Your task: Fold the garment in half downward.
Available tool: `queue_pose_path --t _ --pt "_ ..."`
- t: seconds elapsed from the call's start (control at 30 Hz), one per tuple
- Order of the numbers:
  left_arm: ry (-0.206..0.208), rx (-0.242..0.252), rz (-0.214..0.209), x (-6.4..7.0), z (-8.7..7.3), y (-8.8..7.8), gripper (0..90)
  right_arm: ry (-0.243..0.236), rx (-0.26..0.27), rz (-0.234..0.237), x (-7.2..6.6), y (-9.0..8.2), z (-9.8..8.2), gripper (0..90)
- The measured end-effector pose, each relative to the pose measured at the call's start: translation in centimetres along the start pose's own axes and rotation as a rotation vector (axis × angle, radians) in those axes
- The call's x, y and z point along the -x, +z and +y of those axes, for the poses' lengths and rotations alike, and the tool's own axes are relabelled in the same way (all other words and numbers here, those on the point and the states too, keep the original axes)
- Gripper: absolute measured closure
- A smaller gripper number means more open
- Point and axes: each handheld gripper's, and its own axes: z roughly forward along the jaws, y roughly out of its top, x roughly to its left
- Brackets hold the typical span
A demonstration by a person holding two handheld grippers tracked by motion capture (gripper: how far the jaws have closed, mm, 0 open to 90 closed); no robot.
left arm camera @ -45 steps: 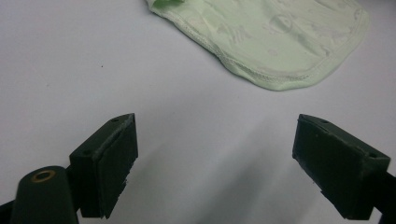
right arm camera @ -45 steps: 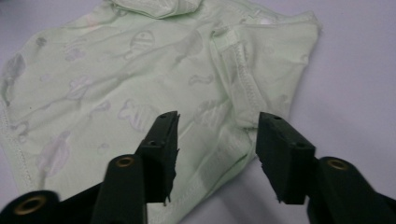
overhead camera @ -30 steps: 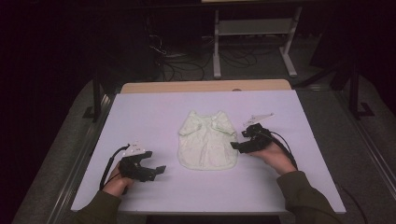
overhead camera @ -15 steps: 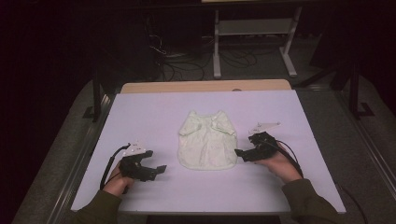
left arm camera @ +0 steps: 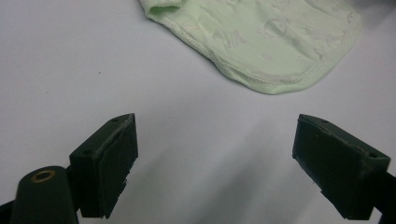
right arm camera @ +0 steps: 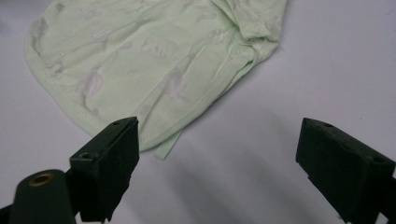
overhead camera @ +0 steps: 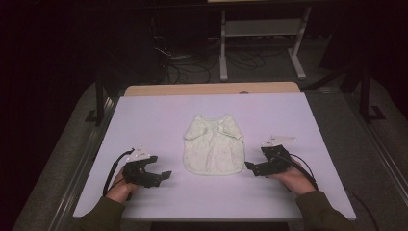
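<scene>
A small pale green shirt (overhead camera: 213,144) lies flat in the middle of the white table (overhead camera: 159,115), sleeves folded in. My right gripper (overhead camera: 248,166) sits just right of the shirt's lower hem; its jaws have just been opening and stand wide with nothing between them. In the right gripper view the shirt (right arm camera: 154,60) lies just ahead, its hem corner beside the left jaw. My left gripper (overhead camera: 166,175) rests open on the table, left of the shirt and apart from it. The left gripper view shows the shirt's hem (left arm camera: 261,42) farther ahead.
The table's wooden far edge (overhead camera: 211,89) borders a dark floor with cables and a metal stand (overhead camera: 262,33). Bare white surface surrounds the shirt on all sides.
My right gripper has slid toward the table's front edge along the shirt's right side, from near the sleeve to the hem corner. The left gripper has stayed put.
</scene>
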Motion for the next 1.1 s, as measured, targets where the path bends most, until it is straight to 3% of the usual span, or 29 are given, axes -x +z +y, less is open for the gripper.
queue_pose_path --t 0.33,0.53,0.87,1.1 --pt "-0.003 0.004 -0.002 0.1 0.0 0.0 13.9 -0.007 0.008 -0.003 -1.0 -0.7 -1.4 6.1" --pt "-0.008 0.006 -0.003 0.0 0.0 -0.1 13.9 0.013 0.008 -0.009 -1.4 -1.3 -2.3 0.9" --pt "-0.001 0.005 -0.009 -0.1 0.1 -0.2 13.9 0.027 0.01 -0.032 -1.4 -2.0 -3.4 0.0" --pt "-0.003 0.004 -0.015 -0.1 0.1 -0.2 13.8 0.008 -0.01 -0.038 -1.5 -2.0 -3.9 0.0"
